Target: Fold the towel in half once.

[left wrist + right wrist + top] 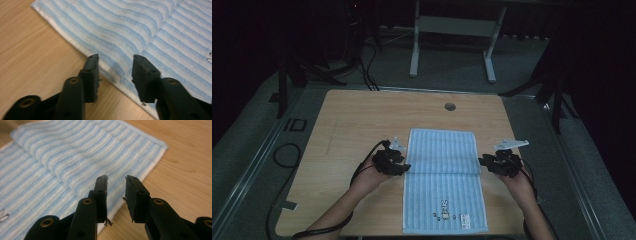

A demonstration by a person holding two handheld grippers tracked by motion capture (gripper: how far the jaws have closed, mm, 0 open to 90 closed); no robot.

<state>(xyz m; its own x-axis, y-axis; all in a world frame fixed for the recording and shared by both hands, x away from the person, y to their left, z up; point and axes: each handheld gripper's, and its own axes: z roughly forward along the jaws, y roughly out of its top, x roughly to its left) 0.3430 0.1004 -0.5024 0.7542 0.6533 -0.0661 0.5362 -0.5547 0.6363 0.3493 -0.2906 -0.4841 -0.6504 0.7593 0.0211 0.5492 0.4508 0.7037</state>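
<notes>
Forearms are reaching in over the near edge of the light wooden table (362, 115), each hand carrying a black two-jaw gripper to one side of a pale blue, white-striped terry towel (443, 185) that is lying lengthwise from mid-table down to that near edge. Its far part is doubled back over the rest, forming a thicker upper layer ending in a crosswise fold edge between the two tools; a small rabbit motif is sitting near the towel's near end. The left gripper (115, 75) is hovering with its jaws parted fairly wide across the towel's white-bordered left edge, holding nothing; the right gripper (116, 195) is standing at the right edge with a narrower gap, also empty. The cloth is looking soft, ribbed and limp — so a pinch could be catching only the top layer, or both layers unevenly, and uneven lifts would be skewing the fold. The smooth wood grain is offering little friction, so the towel may be sliding.
</notes>
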